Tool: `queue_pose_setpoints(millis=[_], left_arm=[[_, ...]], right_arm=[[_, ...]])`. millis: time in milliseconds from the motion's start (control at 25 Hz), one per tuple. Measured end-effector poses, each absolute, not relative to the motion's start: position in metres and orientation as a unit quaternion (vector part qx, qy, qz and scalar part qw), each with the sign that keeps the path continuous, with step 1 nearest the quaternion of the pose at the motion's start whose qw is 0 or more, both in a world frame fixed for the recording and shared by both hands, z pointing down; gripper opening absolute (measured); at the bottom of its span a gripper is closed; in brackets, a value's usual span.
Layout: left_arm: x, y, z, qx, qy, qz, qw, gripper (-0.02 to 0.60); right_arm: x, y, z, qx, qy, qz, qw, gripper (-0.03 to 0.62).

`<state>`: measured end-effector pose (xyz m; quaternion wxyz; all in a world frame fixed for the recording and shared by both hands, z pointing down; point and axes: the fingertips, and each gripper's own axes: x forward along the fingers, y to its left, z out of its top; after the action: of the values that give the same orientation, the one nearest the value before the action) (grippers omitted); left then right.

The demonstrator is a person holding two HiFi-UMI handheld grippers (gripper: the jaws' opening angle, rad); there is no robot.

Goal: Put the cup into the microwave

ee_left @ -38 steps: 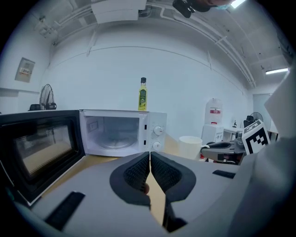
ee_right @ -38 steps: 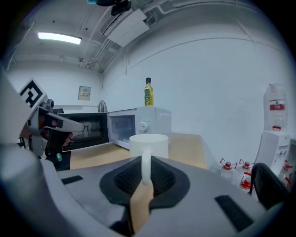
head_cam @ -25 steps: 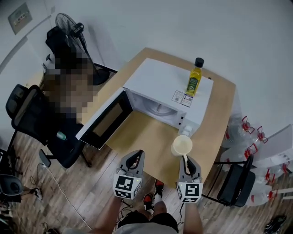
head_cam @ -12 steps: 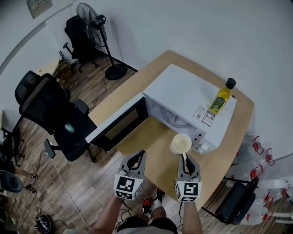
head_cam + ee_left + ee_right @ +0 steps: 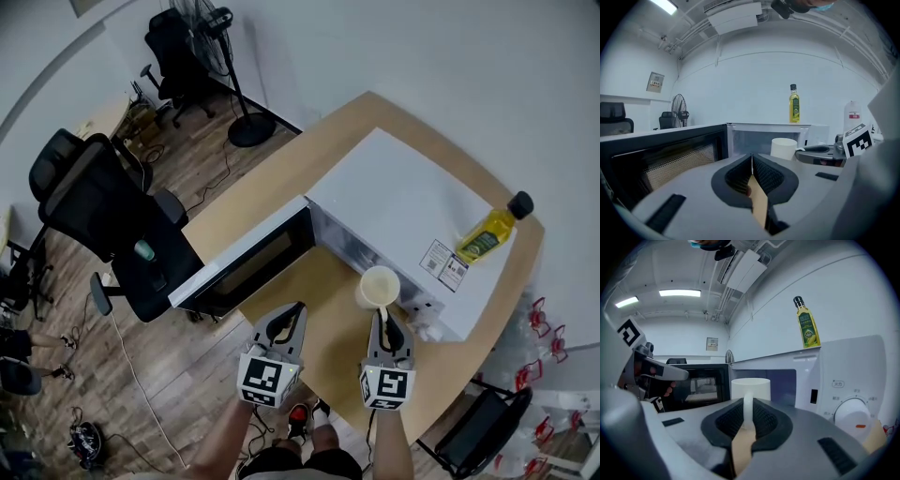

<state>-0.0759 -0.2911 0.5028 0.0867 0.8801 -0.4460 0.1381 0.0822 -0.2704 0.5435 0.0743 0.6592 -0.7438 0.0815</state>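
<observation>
A cream cup (image 5: 378, 286) (image 5: 750, 387) hangs upright in front of the microwave's cavity, carried by its handle. My right gripper (image 5: 383, 322) (image 5: 747, 414) is shut on that handle. The white microwave (image 5: 412, 220) (image 5: 834, 380) stands on the wooden table with its door (image 5: 246, 261) (image 5: 661, 154) swung wide open to the left. My left gripper (image 5: 286, 324) (image 5: 752, 176) is shut with nothing between its jaws, level with the right one and just in front of the open door. In the left gripper view the cup (image 5: 783, 148) shows at the right, before the cavity.
A yellow oil bottle (image 5: 489, 236) (image 5: 807, 325) stands on top of the microwave. The wooden table (image 5: 309, 309) reaches under both grippers. Black office chairs (image 5: 103, 220) stand on the floor at the left, and a standing fan (image 5: 225, 66) behind the table.
Both grippers and the cup have moved forward toward the microwave, which now shows closer and further right. The cup sits nearer the cavity's mouth. Neither gripper's jaws changed.
</observation>
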Motion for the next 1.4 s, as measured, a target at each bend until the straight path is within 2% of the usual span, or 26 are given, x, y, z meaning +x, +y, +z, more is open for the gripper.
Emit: queue_pose_setpoints(millis=[1400], left_arm=[[-0.070, -0.357, 0.561, 0.863, -0.466, 0.152, 0.123, 0.029]], right_arm=[[0.093, -0.376, 0.592, 0.681, -0.723, 0.089, 0.077, 0.046]])
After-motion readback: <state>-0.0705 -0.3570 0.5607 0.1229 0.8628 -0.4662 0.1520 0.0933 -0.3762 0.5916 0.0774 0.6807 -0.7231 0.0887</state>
